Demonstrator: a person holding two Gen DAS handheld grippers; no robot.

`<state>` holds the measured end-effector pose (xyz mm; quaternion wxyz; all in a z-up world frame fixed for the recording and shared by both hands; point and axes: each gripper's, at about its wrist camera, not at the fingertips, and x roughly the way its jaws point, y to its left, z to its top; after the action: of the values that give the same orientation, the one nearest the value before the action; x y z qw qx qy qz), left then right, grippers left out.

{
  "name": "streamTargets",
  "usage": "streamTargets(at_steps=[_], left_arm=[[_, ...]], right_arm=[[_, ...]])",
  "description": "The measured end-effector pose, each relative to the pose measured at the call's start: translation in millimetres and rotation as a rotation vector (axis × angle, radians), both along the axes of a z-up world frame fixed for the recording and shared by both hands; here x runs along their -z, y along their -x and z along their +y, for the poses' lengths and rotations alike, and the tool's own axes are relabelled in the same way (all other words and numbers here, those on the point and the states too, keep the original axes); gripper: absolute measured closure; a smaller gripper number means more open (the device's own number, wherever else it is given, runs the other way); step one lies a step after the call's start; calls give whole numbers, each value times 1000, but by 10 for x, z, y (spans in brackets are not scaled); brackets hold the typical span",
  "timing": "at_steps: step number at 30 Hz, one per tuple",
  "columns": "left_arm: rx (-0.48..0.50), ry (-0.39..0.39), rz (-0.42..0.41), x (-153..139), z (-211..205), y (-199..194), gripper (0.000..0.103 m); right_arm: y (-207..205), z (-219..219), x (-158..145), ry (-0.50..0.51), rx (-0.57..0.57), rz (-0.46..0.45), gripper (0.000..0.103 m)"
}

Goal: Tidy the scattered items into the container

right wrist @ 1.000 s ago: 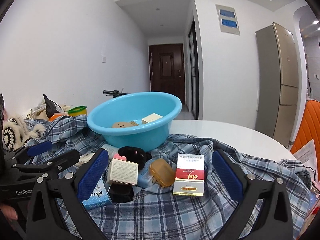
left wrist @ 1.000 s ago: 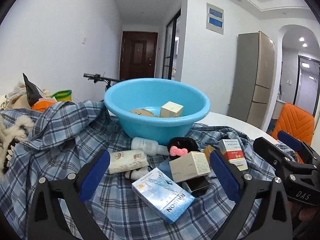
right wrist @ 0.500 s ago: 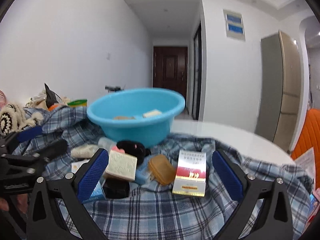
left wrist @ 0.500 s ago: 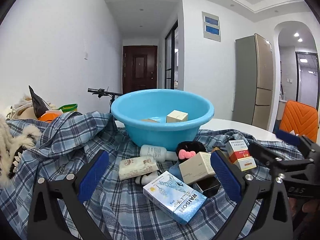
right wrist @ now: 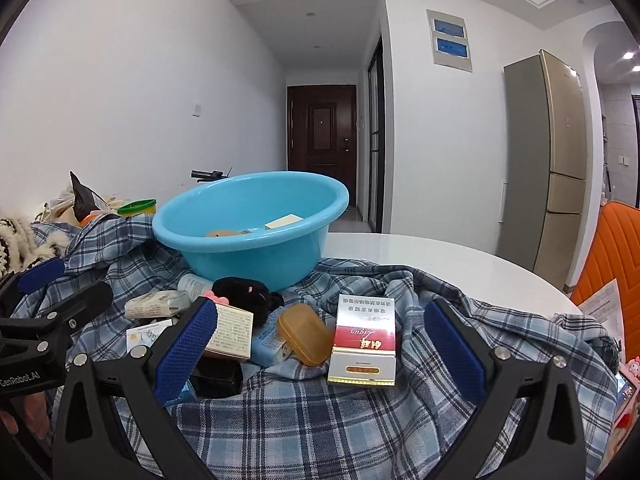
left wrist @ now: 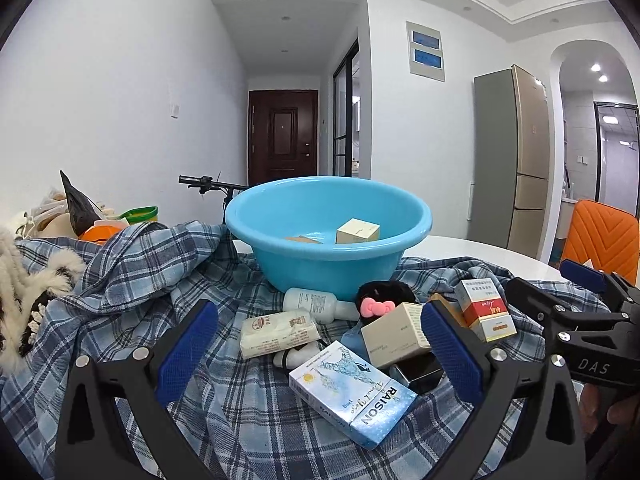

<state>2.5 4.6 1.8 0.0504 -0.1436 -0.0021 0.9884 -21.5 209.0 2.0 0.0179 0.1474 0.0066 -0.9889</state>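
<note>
Both grippers are held wide open over the pile and nothing is gripped by either. The left gripper [left wrist: 320,350] is hovered above the nearer items, with the light-blue "RAISON" carton [left wrist: 352,394] lying flat between its blue-padded fingers [left wrist: 186,346]. A white wrapped soap-like packet [left wrist: 280,332] is seen just behind it, and a beige cardboard box [left wrist: 396,334] is leaned up beside a black fuzzy hair clip with a pink bow [left wrist: 380,298]. A small white plastic bottle [left wrist: 314,302] is laid on its side right against the base of the round light-blue plastic basin [left wrist: 332,256].

The right gripper [right wrist: 320,354] is pointed at the red-and-white upright carton [right wrist: 364,342], which is stood on the blue plaid cloth [right wrist: 320,420] between the spread fingers. An amber translucent soap case [right wrist: 306,334] is propped just left of it.

The basin is parked at the back of the cloth on the white round table [right wrist: 440,260], and a cream cube box [left wrist: 357,231] plus a brownish flat thing can be spotted inside it already. Everything else is scattered in front of it, outside.
</note>
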Motion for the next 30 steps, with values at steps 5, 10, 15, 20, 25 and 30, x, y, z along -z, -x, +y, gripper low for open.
streamTargets(at_steps=[5,10,15,20,25,30], left_arm=[[-76,3,1,-2,-22,-1,0],[-168,19,0,-4,-24,-17,0],[-128,8,-2,5,-39,-13,0],[-42,9,-3,-3,23,1,0],[-59,8,-5,-4,21,6,0],[-65,7,-5,-2,13,8,0]], right_arm=[[-2,19,0,4,22,-3,0],[-9,26,1,4,29,-2,0],[-9,29,-4,3,34,-2,0],[-20,21,-11,8,26,6,0],[-10,16,-6,6,25,1,0],[-11,22,-5,8,25,1,0]])
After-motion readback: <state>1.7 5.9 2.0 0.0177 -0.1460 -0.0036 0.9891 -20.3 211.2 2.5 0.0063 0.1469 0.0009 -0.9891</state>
